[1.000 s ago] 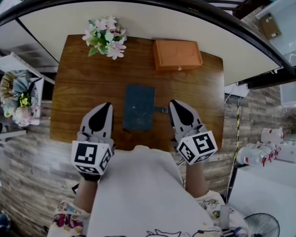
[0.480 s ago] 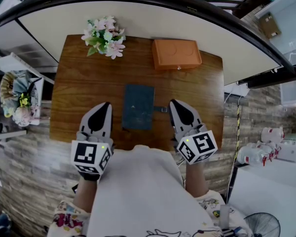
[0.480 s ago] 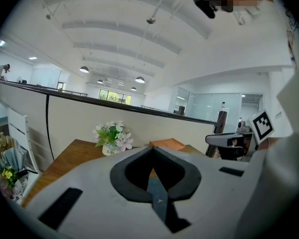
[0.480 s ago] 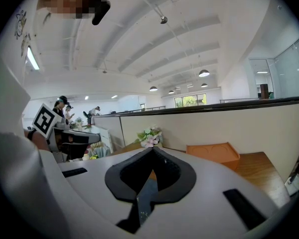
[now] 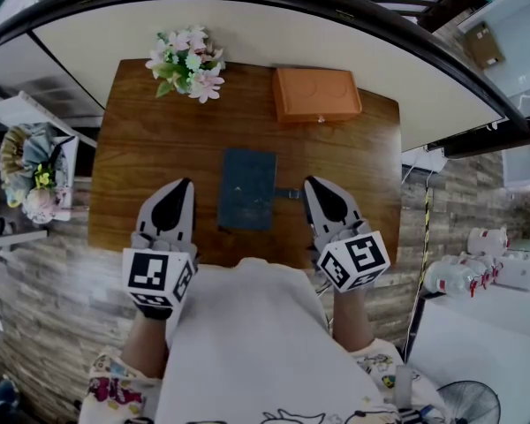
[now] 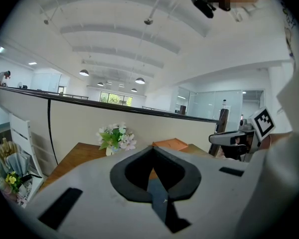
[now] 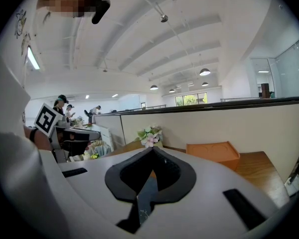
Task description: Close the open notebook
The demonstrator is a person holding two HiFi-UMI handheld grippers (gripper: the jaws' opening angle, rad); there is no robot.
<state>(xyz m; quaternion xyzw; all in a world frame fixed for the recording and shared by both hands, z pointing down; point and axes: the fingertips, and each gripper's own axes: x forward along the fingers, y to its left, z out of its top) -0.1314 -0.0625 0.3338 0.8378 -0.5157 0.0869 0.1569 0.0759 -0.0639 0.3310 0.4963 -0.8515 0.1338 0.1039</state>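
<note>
Since the notebook (image 5: 247, 189) lies flat near the middle of the counter (image 5: 141, 148), a little toward its front edge, and shows one dark cover with no pages on view, it looks closed, so the main risk is undoing that. A short strap (image 5: 288, 193) juts from its right side and seems unfastened, so the cover may lift if something catches it. The right hand-held gripper (image 5: 307, 182) is clenched on nothing, its tip just beside that strap. A sideways drift could hook the strap or shove the notebook across the smooth wood. The left hand-held gripper (image 5: 186, 182) is likewise clenched and empty, near the notebook's left edge but apart from it, and a nudge there could skew the book. The orange box (image 5: 318, 95) and the flowers (image 5: 188, 64) stand well apart at the back, unlikely to be struck.
</note>
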